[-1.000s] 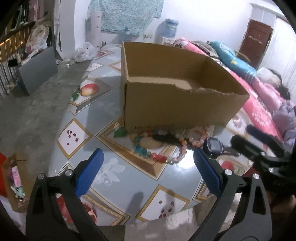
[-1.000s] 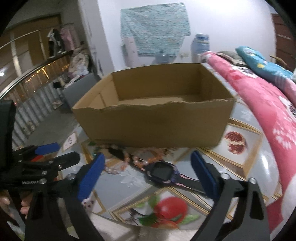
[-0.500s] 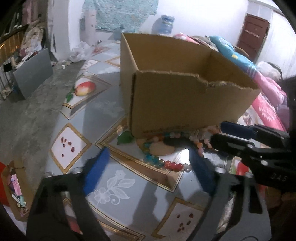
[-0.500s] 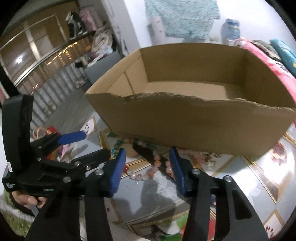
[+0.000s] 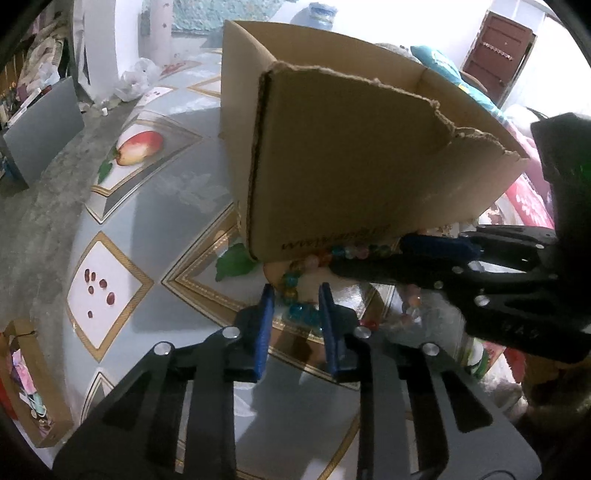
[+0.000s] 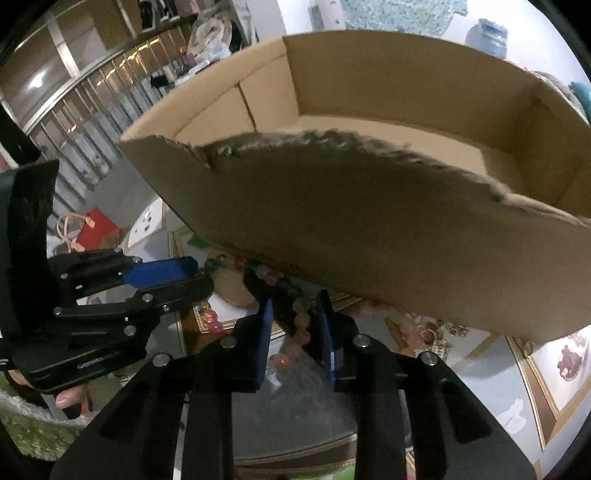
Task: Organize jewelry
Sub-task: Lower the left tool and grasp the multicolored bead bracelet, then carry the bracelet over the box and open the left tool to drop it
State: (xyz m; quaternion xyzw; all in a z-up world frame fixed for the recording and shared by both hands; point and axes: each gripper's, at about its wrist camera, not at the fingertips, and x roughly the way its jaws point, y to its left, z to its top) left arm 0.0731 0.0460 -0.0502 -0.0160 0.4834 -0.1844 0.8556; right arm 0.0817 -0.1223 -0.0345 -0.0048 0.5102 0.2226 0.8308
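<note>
Just in front of the cardboard box (image 5: 354,155), on the fruit-print tablecloth (image 5: 155,206), you had both tongs closing: the left gripper (image 5: 293,295) around blue-green beads of the beaded bracelet (image 5: 291,291), the right gripper (image 6: 293,314) around pink-orange beads, seemingly to lift it over the torn wall.

Only an upside-down, blurred print on the cardboard box (image 5: 332,177) shows (too smeared to read).

White walls (image 5: 388,18), a brown door (image 5: 495,51), grey concrete floor (image 5: 33,221), perhaps metal railings (image 6: 92,122).
</note>
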